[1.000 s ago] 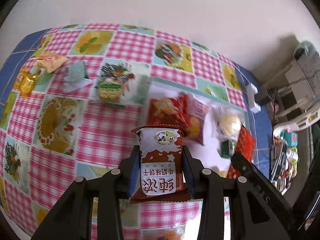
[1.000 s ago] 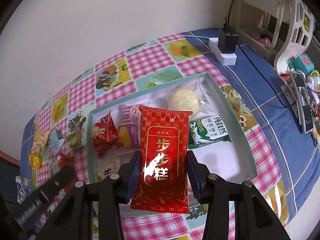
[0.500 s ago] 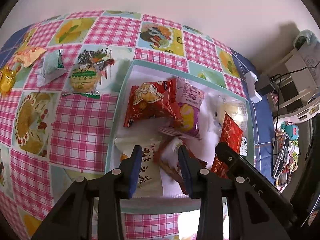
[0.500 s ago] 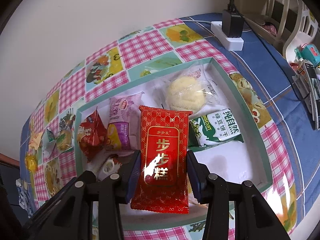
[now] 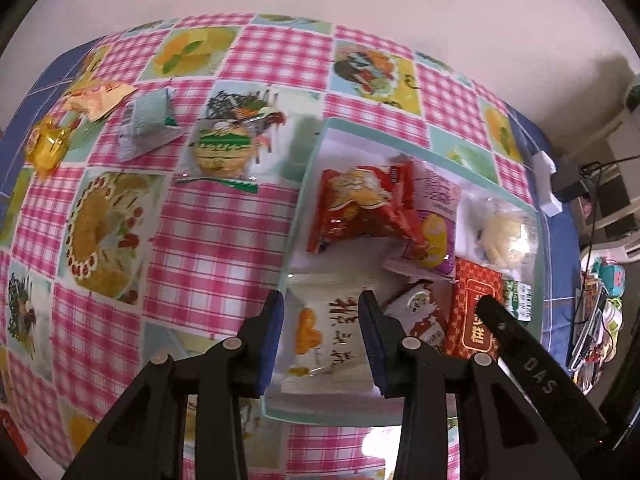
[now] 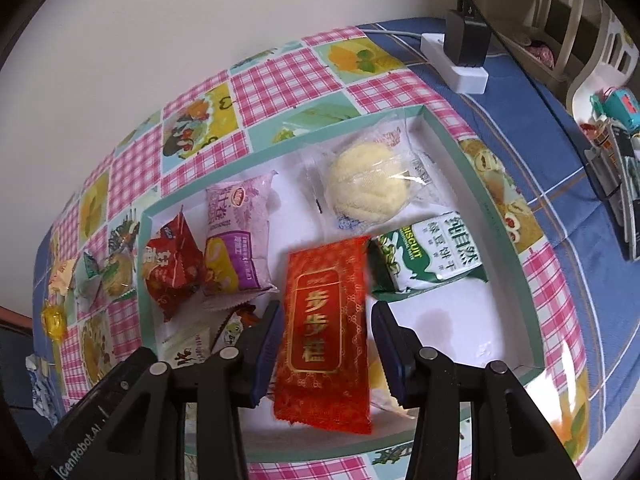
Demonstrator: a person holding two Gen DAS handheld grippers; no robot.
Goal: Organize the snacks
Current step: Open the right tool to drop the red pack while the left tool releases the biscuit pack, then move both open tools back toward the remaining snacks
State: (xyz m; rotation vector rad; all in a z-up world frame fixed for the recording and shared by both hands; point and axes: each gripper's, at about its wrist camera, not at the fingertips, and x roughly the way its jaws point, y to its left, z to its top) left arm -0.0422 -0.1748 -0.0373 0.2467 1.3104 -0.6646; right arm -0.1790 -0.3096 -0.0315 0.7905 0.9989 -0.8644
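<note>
Released since a second before: brown biscuit packet (image 5: 420, 316), then lying in the tray (image 5: 308, 168) by the red packet (image 6: 326, 320). Left hand-held gripper (image 5: 320, 330) narrow, empty; right hand-held gripper (image 6: 326, 340) slack around the red packet. Packets light, crinkly, slippery, crushable; grip across the middle. Loose snacks stayed near the checked worktop's (image 5: 224, 232) far left edge. Plain wall behind.

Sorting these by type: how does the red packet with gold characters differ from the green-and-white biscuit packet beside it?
The red packet has gold print; the biscuit packet is green and white. The red packet runs lengthwise away from the right wrist camera; the biscuit packet lies crosswise, slightly tilted. The red packet looks flat, the biscuit packet puffier. Both are sealed wrappers in the tray.
</note>
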